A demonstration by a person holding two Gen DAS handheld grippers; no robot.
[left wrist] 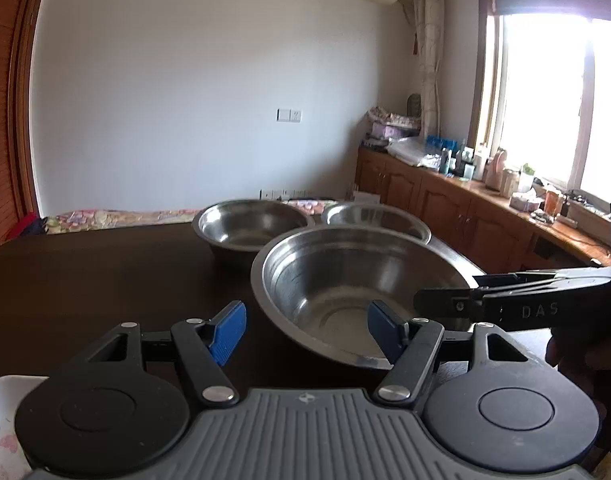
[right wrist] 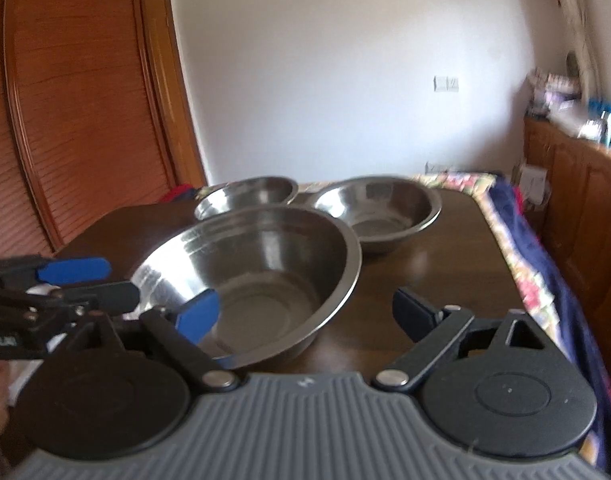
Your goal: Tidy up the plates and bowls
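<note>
Three steel bowls stand on a dark wooden table (left wrist: 105, 272). The large bowl (left wrist: 357, 288) (right wrist: 257, 272) is nearest. My left gripper (left wrist: 307, 332) is open astride its left rim, with the right pad inside the bowl and the left pad outside. My right gripper (right wrist: 307, 316) is open astride the opposite rim, its left pad inside and its right finger outside. No pad visibly presses on the metal. Each gripper also shows from the side in the other view: the right gripper (left wrist: 449, 290) and the left gripper (right wrist: 101, 284). A medium bowl (left wrist: 249, 224) (right wrist: 379, 208) and a smaller bowl (left wrist: 377, 220) (right wrist: 245, 196) sit behind.
A white dish with a pink pattern (left wrist: 1, 432) lies at the table's near left corner. A flowered bed cover (right wrist: 517, 260) runs along the table's right and far sides. A wooden counter with bottles (left wrist: 485, 184) stands under the window. A wooden wardrobe (right wrist: 85, 100) is at the left.
</note>
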